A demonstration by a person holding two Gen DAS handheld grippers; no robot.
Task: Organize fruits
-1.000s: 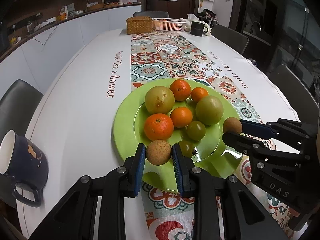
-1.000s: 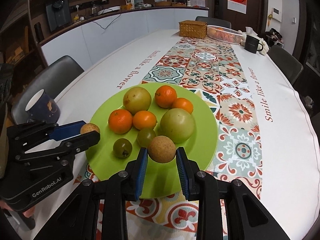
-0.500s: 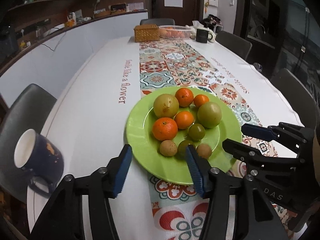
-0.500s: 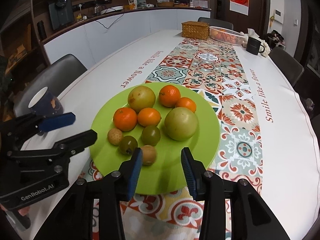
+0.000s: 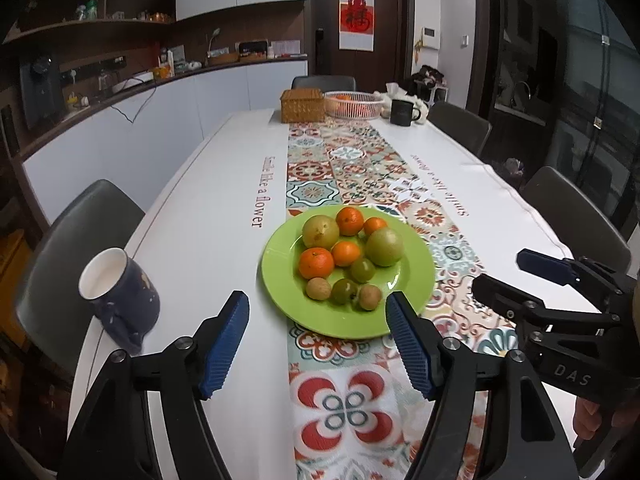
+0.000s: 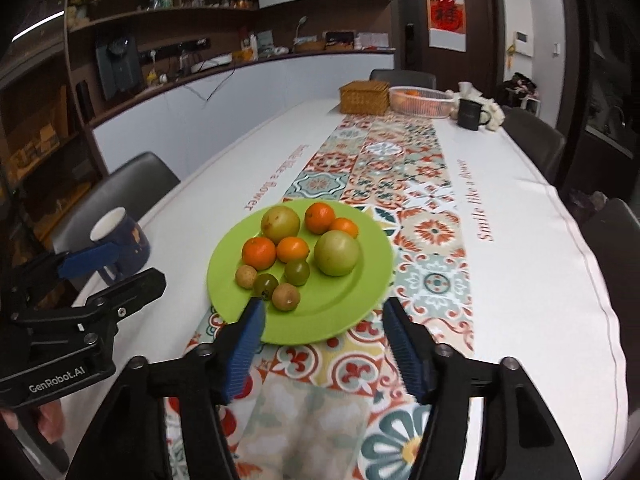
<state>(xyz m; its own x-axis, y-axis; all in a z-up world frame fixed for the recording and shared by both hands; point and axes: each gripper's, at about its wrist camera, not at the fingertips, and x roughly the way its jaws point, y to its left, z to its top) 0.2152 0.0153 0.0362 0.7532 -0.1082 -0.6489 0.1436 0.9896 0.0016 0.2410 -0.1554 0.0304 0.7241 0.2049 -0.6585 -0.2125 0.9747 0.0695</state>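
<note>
While the fruits (image 5: 344,256) rest on the plate (image 5: 416,280), each empty hand-held gripper (image 5: 316,344) (image 6: 322,342) has just been opening.

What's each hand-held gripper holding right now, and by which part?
Nothing. The left hand-held gripper and right hand-held gripper have just been opening; both stand open and empty. All the fruit lies on the green plate.

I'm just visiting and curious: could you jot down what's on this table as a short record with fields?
plate: green plate on the patterned runner
fruit on plate: four oranges, two large green fruits, two small green ones, two small brown ones
left gripper: open, empty, jaws just opened
right gripper: open, empty, jaws just opened
mug: dark blue mug, left of the plate
far end: wicker box, white basket
</note>
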